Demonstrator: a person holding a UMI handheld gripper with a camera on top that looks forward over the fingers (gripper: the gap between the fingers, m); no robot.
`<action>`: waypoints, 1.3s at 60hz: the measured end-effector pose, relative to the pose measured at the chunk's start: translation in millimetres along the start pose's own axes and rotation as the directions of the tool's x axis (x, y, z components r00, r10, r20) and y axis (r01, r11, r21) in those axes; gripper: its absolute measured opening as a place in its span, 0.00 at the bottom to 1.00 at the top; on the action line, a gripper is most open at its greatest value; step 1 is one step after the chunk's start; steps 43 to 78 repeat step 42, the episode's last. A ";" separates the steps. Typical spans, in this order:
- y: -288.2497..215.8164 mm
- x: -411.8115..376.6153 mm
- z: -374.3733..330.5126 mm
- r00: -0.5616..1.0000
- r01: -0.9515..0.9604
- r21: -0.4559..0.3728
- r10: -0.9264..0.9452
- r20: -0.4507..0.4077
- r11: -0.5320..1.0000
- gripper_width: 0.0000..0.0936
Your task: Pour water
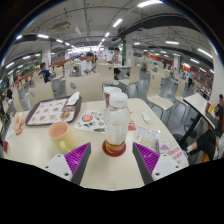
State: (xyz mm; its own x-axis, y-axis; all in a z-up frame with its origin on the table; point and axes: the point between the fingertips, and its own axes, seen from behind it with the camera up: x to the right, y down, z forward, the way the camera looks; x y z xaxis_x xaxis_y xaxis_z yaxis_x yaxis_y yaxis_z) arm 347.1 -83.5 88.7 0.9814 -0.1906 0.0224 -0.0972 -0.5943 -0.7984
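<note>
A clear plastic water bottle (117, 122) with a white cap stands upright on a red coaster (114, 152) on the pale table (110, 175). My gripper (112, 158) is open, its purple pads (78, 158) spread wide to either side of the coaster. The bottle stands just ahead of the fingertips, with clear gaps on both sides. To the left of the bottle an orange cup (60, 134) sits on the table, beyond the left finger.
A tray with a printed sheet (47, 112) lies at the back left. Papers and leaflets (93, 121) lie behind the bottle and at the right (158, 140). A person (207, 135) sits at the table's right side. Chairs and tables fill the hall beyond.
</note>
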 end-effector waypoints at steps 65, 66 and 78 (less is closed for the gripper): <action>22.8 -73.4 -178.8 0.998 0.064 -0.024 -0.063 0.029 0.998 0.91; 22.8 -73.4 -178.8 0.998 0.064 -0.024 -0.063 0.029 0.998 0.91; 22.8 -73.4 -178.8 0.998 0.064 -0.024 -0.063 0.029 0.998 0.91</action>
